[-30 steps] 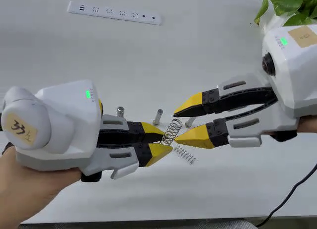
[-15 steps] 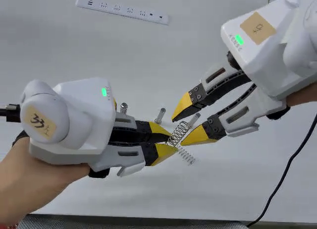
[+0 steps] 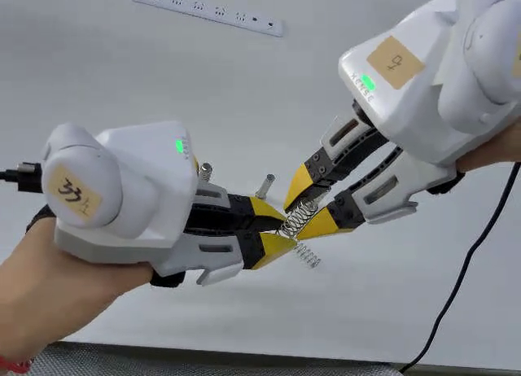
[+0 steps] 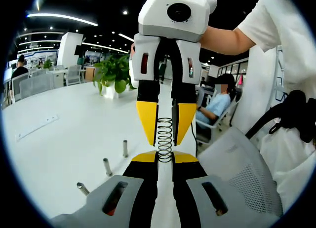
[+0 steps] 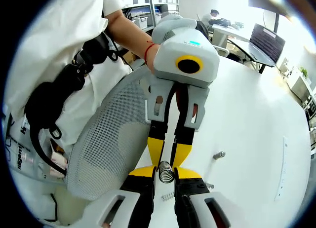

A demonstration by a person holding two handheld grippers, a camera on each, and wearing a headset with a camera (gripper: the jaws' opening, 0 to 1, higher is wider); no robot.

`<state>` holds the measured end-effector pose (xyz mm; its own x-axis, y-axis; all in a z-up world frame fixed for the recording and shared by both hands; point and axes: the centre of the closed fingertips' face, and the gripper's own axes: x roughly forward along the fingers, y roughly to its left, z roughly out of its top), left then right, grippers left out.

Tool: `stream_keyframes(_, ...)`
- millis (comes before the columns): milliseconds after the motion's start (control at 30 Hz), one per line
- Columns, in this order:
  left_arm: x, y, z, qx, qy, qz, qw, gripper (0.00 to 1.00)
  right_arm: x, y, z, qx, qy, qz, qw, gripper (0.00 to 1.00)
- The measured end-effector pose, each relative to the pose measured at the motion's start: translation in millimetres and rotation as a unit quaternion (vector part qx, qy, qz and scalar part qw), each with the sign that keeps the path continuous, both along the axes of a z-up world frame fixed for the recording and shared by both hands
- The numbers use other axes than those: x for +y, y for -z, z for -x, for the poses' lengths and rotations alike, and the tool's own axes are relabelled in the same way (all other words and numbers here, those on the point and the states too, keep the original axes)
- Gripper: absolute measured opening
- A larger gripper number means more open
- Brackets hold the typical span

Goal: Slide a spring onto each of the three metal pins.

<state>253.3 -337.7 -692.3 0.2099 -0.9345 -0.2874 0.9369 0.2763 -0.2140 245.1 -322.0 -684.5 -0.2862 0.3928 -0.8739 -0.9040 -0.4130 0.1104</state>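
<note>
A short steel spring (image 3: 298, 216) hangs in the air between both grippers. My left gripper (image 3: 277, 230) comes in from the left and is shut on the spring's lower end. From the upper right, my right gripper (image 3: 301, 216) has its yellow fingers (image 4: 146, 120) pressed against the spring's sides. The right gripper view looks down the spring (image 5: 166, 172) end-on between my own tips. A second spring (image 3: 307, 255) lies on the table below. Two upright pins (image 3: 205, 172) (image 3: 264, 185) stand behind the grippers. In the left gripper view there are three pins (image 4: 125, 148) (image 4: 107, 166) (image 4: 83, 188).
A white power strip (image 3: 207, 11) lies at the back of the white table (image 3: 122, 83). A black cable (image 3: 468, 270) trails off the right gripper toward the front edge. A mesh office chair (image 5: 106, 139) stands close by the table. People sit farther back in the room.
The right gripper's jaws have narrowed from wide open onto the spring, and it has tilted steeper from the upper right. The left gripper keeps its hold. The camera has shifted a little.
</note>
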Motion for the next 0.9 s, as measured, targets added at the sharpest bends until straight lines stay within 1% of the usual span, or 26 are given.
stream_keyframes(167, -0.2, -0.1, 0.2, 0.000, 0.001, 0.002, 1.0000, 0.06, 0.6, 0.4, 0.3, 0.001, -0.002, 0.001, 1.0000, 0.08)
stream_keyframes(567, 1.0, 1.0, 1.8, 0.000, 0.001, 0.001, 1.0000, 0.06, 1.4, 1.6, 2.2, 0.003, -0.012, 0.009, 0.9999, 0.07)
stream_keyframes(900, 1.2, 1.3, 3.3, 0.003, 0.005, 0.002, 1.0000, 0.06, 2.4, 2.0, 4.3, 0.001, -0.014, 0.008, 0.9999, 0.07)
